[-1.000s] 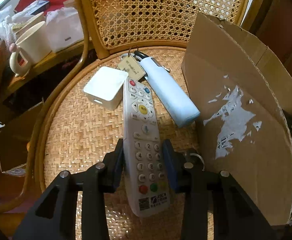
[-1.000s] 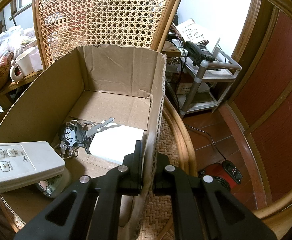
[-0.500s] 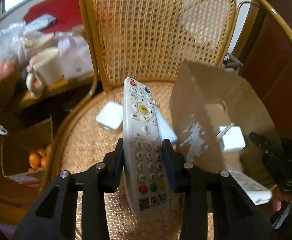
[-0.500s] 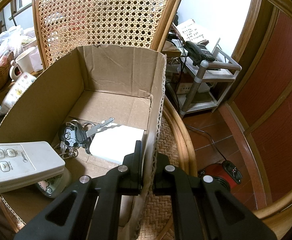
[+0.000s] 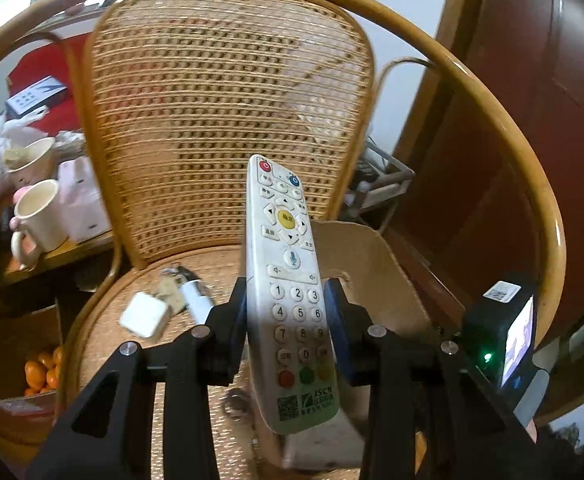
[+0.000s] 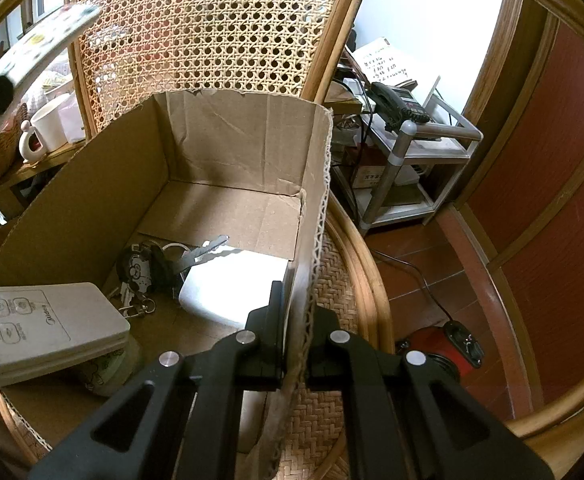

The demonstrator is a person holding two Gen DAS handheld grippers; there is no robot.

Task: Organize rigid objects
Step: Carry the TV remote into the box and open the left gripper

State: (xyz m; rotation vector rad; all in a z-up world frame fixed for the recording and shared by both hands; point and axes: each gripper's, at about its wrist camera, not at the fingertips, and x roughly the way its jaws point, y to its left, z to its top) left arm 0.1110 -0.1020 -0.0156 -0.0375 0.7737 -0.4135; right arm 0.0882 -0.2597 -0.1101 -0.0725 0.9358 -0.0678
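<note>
Left wrist view. The left claw (image 5: 285, 320) pinched a white TV remote (image 5: 287, 280) by its long sides, buttons facing the camera and the power-button end raised against the cane back of a rattan chair (image 5: 227, 120). The woven seat (image 5: 103, 344) carried, left of the remote, a white square box (image 5: 144, 314), a tagged key bunch (image 5: 173, 286) and a pale-blue case (image 5: 197, 298), all blurred. The cardboard box (image 5: 376, 272) stood on the seat to the remote's right. Left of the chair, a cluttered side counter (image 5: 63, 250) bore cream mugs (image 5: 37, 216); under it sat a carton of oranges (image 5: 39, 372). A dark red door panel (image 5: 552, 160) stood to the chair's right.

Right wrist view. The right claw (image 6: 294, 344) was pressed together on the cardboard box's (image 6: 211, 140) right wall. In the box lay an air-conditioner remote (image 6: 39, 328), a cartoon-fob key bunch (image 6: 143, 268) and a white block (image 6: 231, 284). Right of the chair: a metal trolley (image 6: 408, 168) holding a telephone (image 6: 396, 104), red floor tiles (image 6: 412, 240) and a white wall (image 6: 424, 12). The TV remote (image 6: 39, 40) showed, blurred, at upper left.
</note>
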